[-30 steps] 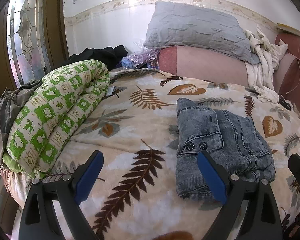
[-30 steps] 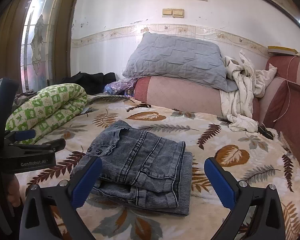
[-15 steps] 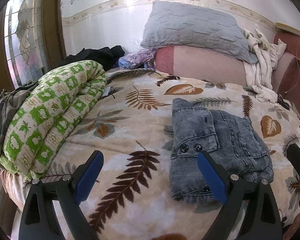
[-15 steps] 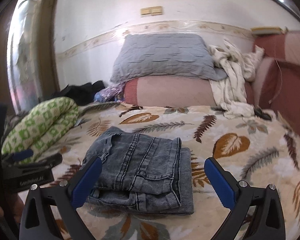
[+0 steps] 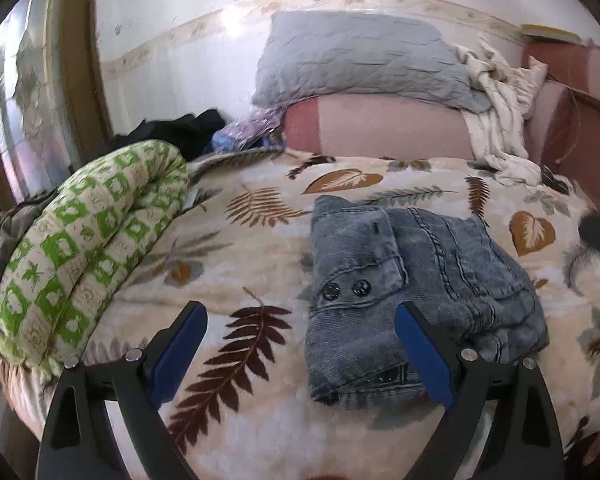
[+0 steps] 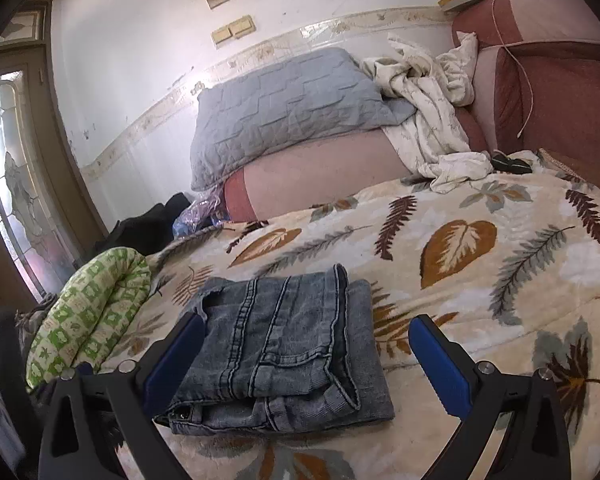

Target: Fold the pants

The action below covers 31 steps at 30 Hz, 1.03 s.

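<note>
Leaf-print bed (image 5: 260, 264) carried everything | left hand-held gripper (image 5: 300, 352) spread wide, empty | right hand-held gripper (image 6: 306, 360) spread wide, empty | folded grey pants (image 6: 284, 352) lay just ahead of both | green quilt (image 5: 84, 240) rolled at bed's left edge

Folded pants (image 5: 416, 292) are lying on a blanket (image 5: 260, 248) that is covering the bed. A rolled quilt (image 5: 88, 240) is lying along the bed's left edge, well apart from the pants. Behind the pants, a bolster (image 5: 380, 124) is sitting at the far end of the bed, with a pillow (image 5: 360, 60) resting on top of it. A crumpled cloth (image 5: 500, 120) is hanging over the bolster's right end. A pile of clothes (image 5: 176, 132) is sitting behind the quilt.
</note>
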Available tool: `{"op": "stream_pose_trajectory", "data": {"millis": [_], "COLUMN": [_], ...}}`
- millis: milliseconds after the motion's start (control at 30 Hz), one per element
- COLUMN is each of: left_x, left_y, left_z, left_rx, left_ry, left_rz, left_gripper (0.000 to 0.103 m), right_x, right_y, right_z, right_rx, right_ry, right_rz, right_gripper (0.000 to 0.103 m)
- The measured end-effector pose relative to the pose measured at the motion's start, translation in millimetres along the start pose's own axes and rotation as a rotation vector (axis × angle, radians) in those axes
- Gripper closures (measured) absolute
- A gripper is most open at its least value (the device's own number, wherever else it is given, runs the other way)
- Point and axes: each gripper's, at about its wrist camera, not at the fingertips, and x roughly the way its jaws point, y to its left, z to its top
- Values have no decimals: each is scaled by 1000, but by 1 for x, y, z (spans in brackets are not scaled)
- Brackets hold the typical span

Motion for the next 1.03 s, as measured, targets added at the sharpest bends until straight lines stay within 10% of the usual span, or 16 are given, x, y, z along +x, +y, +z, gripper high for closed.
{"op": "stream_pose_trajectory", "data": {"millis": [1033], "left_x": [19], "left_y": [15], "left_z": [0], "left_rx": [-67], "left_ry": [65], "left_rz": [-75], "left_gripper": [8], "right_x": [17], "right_y": [7], "right_z": [-6], "right_rx": [-40], "right_ry": [47], "right_rz": [42], "right_gripper": [0]}}
